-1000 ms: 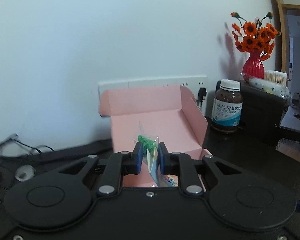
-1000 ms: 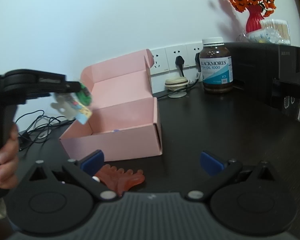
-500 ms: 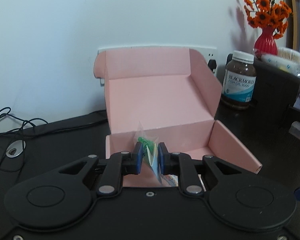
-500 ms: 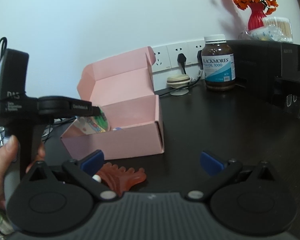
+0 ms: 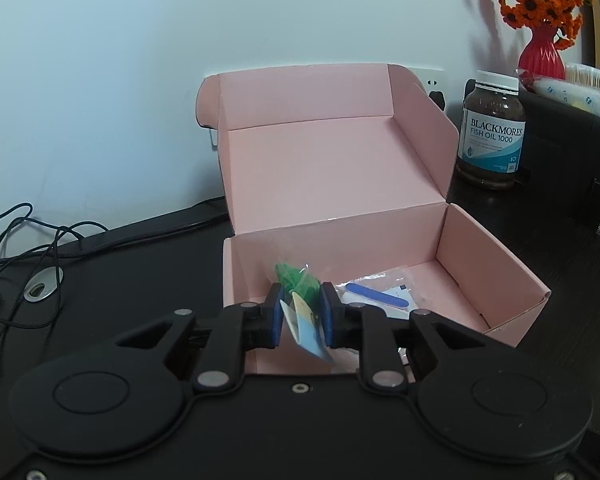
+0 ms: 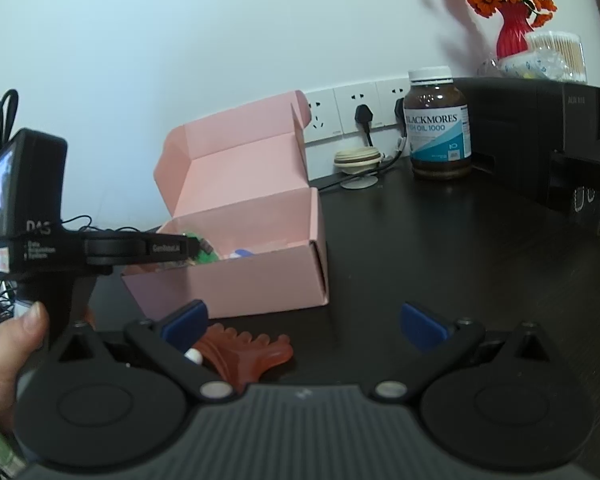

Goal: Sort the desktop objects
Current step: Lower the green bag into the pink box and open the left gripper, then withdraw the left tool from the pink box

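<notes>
Left wrist view: the left gripper (image 5: 300, 314), jaws just beginning to part, has a clear packet (image 5: 303, 312) of green and blue items between its blue pads (image 5: 327, 312), over the pink cardboard box (image 5: 496, 256) whose floor holds a blue nail file (image 5: 374, 295) at two o'clock.

Right wrist view: the right gripper (image 6: 304, 320) stands wide and empty; a red-orange comb (image 6: 248, 354) lies at its eight o'clock, before the box.

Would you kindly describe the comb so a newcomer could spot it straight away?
Start at the open pink box on the dark desk. On the desk just in front of the box's front wall, partly under the right gripper's left finger, lies the comb. It is the only translucent reddish-brown thing there, with short, wide teeth.
</notes>
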`<move>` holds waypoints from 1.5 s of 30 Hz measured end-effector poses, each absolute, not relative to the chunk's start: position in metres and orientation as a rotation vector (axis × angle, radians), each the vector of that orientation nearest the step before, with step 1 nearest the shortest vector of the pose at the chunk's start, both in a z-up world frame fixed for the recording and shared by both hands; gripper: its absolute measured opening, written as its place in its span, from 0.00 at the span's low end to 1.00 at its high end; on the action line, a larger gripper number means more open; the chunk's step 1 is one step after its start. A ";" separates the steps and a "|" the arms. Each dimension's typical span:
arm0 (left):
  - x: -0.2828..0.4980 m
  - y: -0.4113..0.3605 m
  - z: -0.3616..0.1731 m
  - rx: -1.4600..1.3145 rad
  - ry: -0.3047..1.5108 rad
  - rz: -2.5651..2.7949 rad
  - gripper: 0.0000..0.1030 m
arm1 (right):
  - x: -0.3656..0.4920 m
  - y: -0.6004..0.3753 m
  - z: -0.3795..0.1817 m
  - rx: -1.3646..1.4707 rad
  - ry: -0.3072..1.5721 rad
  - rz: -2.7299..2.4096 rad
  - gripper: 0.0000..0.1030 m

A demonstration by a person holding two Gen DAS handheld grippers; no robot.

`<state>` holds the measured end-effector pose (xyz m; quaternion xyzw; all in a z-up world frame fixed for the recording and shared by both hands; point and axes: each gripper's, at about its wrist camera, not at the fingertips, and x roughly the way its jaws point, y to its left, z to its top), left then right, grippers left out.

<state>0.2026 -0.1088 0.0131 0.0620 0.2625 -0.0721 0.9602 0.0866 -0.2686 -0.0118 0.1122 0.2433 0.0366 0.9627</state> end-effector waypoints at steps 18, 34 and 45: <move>0.187 -0.117 0.021 0.136 0.468 -0.183 0.63 | 0.087 -0.272 -0.013 0.255 0.499 0.081 0.99; 0.145 -0.067 0.051 -0.013 0.375 -0.184 0.96 | 0.089 -0.271 -0.014 0.250 0.512 0.071 0.99; 0.088 -0.054 0.033 0.154 0.301 -0.159 1.00 | 0.091 -0.262 -0.013 0.195 0.520 0.051 0.99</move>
